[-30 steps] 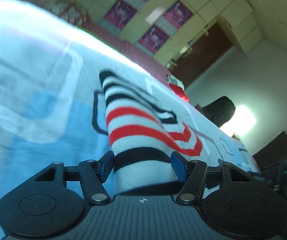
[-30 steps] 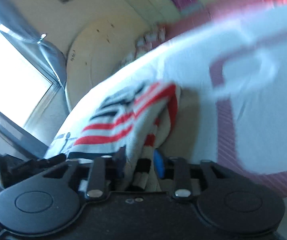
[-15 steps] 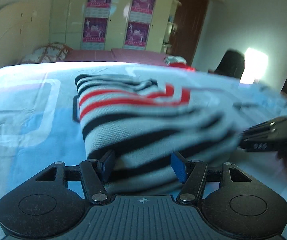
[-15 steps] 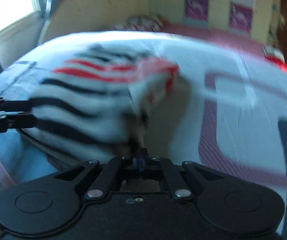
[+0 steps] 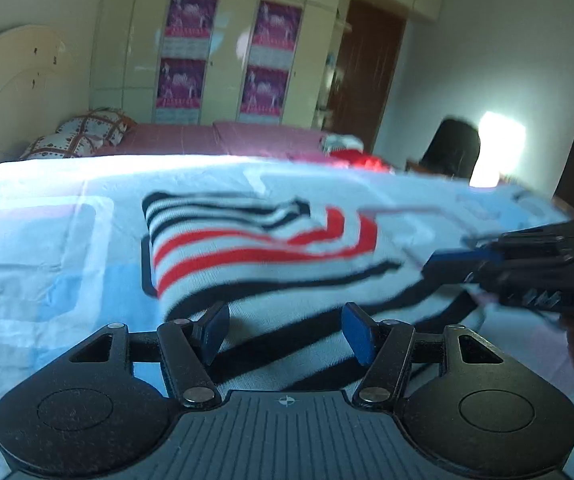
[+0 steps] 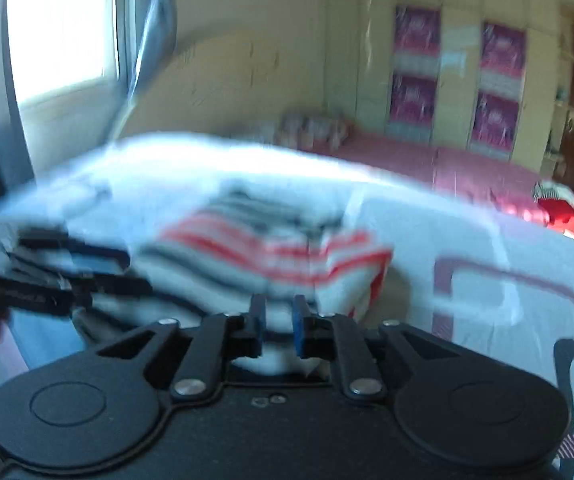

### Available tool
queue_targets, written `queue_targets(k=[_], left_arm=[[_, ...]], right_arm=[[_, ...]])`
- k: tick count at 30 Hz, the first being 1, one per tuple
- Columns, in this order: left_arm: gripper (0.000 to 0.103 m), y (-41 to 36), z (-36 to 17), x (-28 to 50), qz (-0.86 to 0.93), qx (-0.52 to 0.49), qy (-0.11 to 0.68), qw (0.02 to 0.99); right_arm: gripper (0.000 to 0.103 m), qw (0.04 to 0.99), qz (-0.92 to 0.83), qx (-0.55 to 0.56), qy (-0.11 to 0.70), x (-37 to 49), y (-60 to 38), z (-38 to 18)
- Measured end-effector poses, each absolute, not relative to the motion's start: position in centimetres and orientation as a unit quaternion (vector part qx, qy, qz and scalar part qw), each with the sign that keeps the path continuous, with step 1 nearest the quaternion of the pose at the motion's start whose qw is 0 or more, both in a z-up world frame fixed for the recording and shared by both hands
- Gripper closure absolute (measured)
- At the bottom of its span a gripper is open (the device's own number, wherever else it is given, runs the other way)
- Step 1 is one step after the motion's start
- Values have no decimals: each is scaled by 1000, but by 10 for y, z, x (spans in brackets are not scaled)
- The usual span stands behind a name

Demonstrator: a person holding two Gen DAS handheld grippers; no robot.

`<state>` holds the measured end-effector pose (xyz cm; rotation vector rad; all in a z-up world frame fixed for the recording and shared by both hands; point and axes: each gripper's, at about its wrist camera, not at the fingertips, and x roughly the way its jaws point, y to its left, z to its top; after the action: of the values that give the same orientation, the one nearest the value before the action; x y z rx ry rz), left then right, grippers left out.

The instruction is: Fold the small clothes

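A folded striped garment (image 5: 255, 252), white with black and red bands, lies on the patterned bed sheet (image 5: 47, 248). My left gripper (image 5: 283, 332) is open, its blue pads either side of the garment's near edge, gripping nothing. My right gripper (image 6: 278, 326) has its jaws slightly apart just at the garment's (image 6: 271, 248) near edge, with no cloth between them. The right gripper also shows in the left wrist view (image 5: 527, 268) at the garment's right side, and the left gripper in the right wrist view (image 6: 67, 276) at its left side.
The bed sheet is light blue and white with dark outlined shapes (image 6: 487, 288). Behind it are a pink-covered bed (image 5: 227, 140) with patterned pillows (image 5: 83, 136), a red cloth heap (image 5: 363, 160), a wardrobe with posters (image 5: 223, 56), a dark door (image 5: 367, 76) and a black chair (image 5: 455, 148).
The right gripper was shut on the garment's edge and has since let go, its jaws now slightly apart. Both grippers have levelled out and drawn back; the garment lies flat and folded.
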<state>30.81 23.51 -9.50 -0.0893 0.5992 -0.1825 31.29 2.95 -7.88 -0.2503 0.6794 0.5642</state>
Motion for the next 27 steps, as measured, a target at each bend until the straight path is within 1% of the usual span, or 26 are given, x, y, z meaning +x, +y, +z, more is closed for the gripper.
queue_targets(k=[1, 3, 5, 8, 10, 16, 21, 22, 25, 26, 27], left_arm=[[42, 231, -99, 307, -86, -34, 299, 950], [42, 226, -105, 302, -80, -23, 299, 951], [42, 224, -106, 299, -76, -18, 295, 952], [42, 236, -107, 296, -83, -66, 282, 953], [42, 243, -109, 291, -88, -89, 282, 951], [42, 227, -118, 276, -63, -28, 297, 952], [42, 223, -102, 251, -38, -23, 299, 953], [42, 225, -99, 244, -32, -24, 300, 953], [42, 217, -86, 215, -16, -21, 294, 955], [35, 211, -79, 202, -14, -21, 289, 957], [10, 204, -71, 188, -9, -22, 284, 959]], right_arm=[[103, 886, 252, -140, 364, 320, 31, -95], [103, 889, 256, -109, 364, 318, 22, -103], [103, 889, 252, -112, 365, 316, 25, -102], [103, 887, 268, -60, 370, 325, 8, -103], [103, 884, 280, -55, 372, 327, 0, -104], [103, 889, 284, -75, 351, 315, 6, -112], [103, 891, 257, -56, 370, 313, -2, -107], [93, 891, 243, -54, 379, 309, -5, -104], [80, 901, 238, -19, 363, 282, -27, -81], [63, 906, 237, -10, 351, 268, -35, -72], [34, 910, 235, -3, 340, 253, -43, -62]])
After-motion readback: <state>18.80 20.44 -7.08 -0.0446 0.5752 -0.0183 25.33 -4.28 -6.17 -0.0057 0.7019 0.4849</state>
